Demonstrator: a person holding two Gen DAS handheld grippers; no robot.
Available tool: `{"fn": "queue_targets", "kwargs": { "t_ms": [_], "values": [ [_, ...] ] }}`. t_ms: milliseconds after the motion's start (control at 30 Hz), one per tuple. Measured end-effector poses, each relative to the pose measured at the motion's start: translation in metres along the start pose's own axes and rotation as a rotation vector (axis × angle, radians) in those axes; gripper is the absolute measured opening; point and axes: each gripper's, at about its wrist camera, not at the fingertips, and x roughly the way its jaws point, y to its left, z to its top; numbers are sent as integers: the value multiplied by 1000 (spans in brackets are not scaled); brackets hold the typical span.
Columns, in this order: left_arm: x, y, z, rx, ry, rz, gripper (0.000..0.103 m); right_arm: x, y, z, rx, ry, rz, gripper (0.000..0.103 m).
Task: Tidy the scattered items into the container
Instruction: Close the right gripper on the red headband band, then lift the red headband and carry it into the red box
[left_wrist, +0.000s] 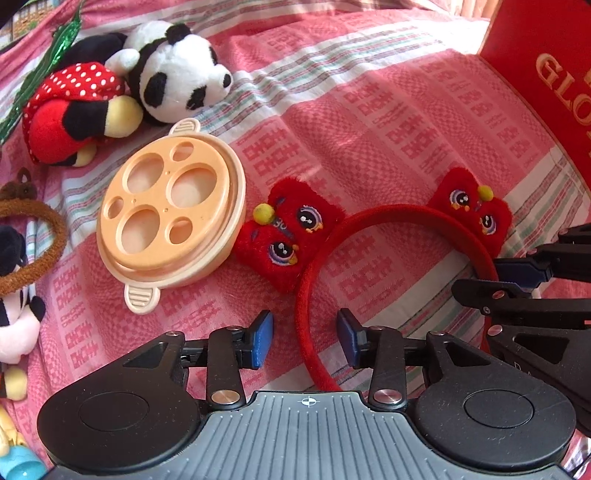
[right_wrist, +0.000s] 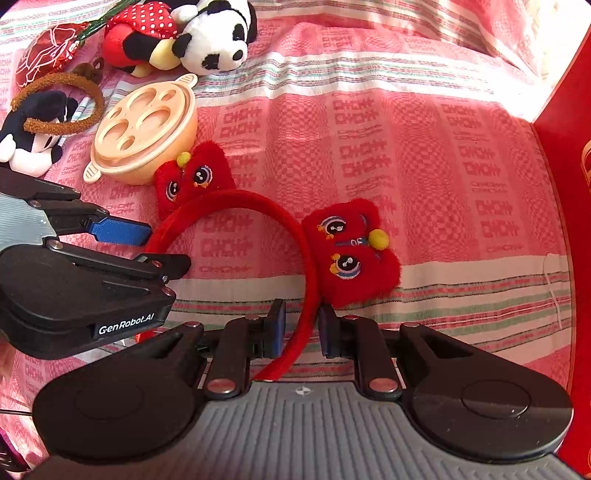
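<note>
Red plush is nearest of all: the headband (right_wrist: 295, 266) lies flat on the pink woven bedspread (right_wrist: 424, 147), and each claw has taken one leg of its arc. The right claw (right_wrist: 301, 328) is clenched on the leg on its side, blue pads pressed into the fuzz. The left claw (left_wrist: 304, 338) straddles the other leg with its jaws parted; the band runs between them with a visible gap at each pad, so I'd call that side loose, not gripping. Two claws on one springy hoop makes sense to me: one end alone would let it swing and twist.

Just beyond the arc sit its two lion-face ears (right_wrist: 351, 251), fixed to the band and resting on the cloth. Past them, touching one ear, is a peach plastic steamer toy (left_wrist: 170, 206) with a holed lid. Farther off lie a brown fuzzy headband (right_wrist: 62, 103), a mouse plush (right_wrist: 33, 140), a polka-dot mouse plush (left_wrist: 74, 110) and a panda plush (left_wrist: 173, 70) in a loose cluster, all waiting.

The red box (left_wrist: 546, 85) stands at the right edge, likely the container.
</note>
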Motion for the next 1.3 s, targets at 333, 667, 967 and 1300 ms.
{"fn": "queue_targets", "kwargs": {
  "t_ms": [333,667,967,1300],
  "values": [
    [-6,2,-9,7,-7,8,0,-1,-3,-5,25,-26,4,13],
    [-11,23,-23,10,-10,-109,0,-18,10,-11,88,-30,-46,9],
    [-42,13,-42,62,-89,-149,0,-54,29,-29,50,-63,-144,10],
    [-75,8,-43,38,-142,-148,0,-87,27,-25,-7,-123,-159,10]
  ]
}}
